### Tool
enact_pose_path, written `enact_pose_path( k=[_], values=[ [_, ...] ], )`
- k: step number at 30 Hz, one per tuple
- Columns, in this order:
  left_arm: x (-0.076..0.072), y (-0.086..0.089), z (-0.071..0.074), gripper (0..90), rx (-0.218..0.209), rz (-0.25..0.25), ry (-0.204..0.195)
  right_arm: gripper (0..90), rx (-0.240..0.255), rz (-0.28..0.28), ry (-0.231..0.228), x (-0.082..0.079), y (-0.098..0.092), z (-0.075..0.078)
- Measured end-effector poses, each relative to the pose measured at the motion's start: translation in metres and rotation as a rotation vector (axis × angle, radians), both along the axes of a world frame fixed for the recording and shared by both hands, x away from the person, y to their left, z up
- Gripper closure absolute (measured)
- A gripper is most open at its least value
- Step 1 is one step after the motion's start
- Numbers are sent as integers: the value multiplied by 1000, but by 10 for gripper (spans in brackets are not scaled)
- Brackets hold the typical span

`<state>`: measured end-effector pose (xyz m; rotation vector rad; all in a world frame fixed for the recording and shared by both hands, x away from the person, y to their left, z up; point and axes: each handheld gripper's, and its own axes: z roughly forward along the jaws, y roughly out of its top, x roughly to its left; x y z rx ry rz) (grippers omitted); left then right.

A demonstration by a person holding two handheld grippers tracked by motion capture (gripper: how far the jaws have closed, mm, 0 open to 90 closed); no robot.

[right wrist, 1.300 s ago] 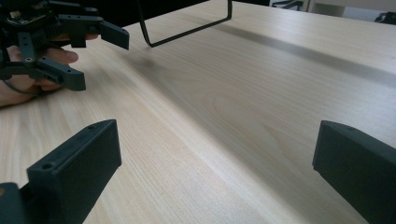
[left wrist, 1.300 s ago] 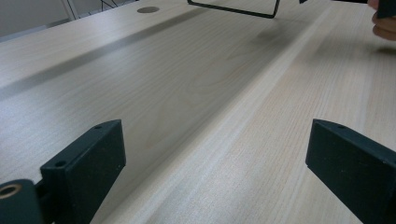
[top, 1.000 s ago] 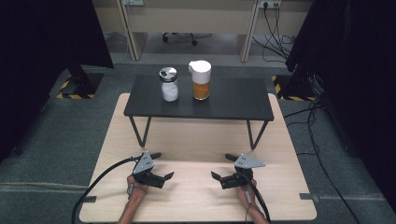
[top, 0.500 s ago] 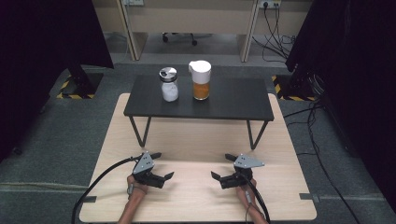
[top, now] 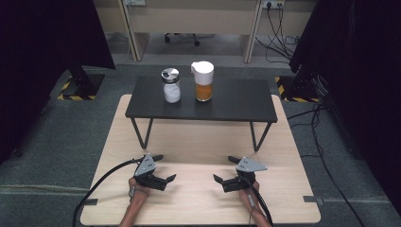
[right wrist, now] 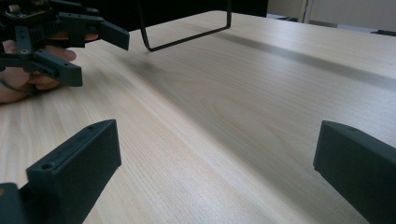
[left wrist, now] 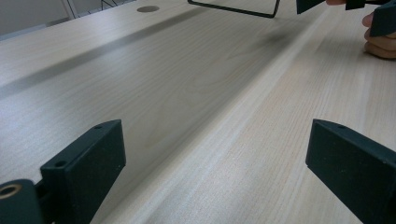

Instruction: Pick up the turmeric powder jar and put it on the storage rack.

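My left gripper (top: 166,167) rests on the near part of the light wooden table (top: 198,137), jaws wide open and pointing inward with nothing between them. My right gripper (top: 223,169) mirrors it a short way to the right, also open and holding nothing. In the left gripper view my own gripper (left wrist: 215,158) frames bare wood, with the right gripper (left wrist: 378,16) and fingers of its hand at the top right. In the right gripper view my own gripper (right wrist: 215,161) spans bare wood, and the left gripper (right wrist: 56,37) sits at the top left.
A low black side table (top: 236,101) on wire legs stands across the far half of the wooden table. On it are a glass jar (top: 171,86) with a silver lid and white contents, and a white-lidded jug (top: 204,81) of orange liquid. Cables trail off the near edge.
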<state>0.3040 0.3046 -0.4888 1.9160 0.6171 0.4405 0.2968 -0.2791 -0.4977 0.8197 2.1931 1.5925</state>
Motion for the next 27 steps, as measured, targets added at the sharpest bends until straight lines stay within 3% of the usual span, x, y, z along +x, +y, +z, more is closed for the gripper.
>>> enact_pose_path(
  k=[27],
  values=[
    [0,0,0,40,0,-1,0,7,-24,-5,-7,-1,4,2]
  ],
)
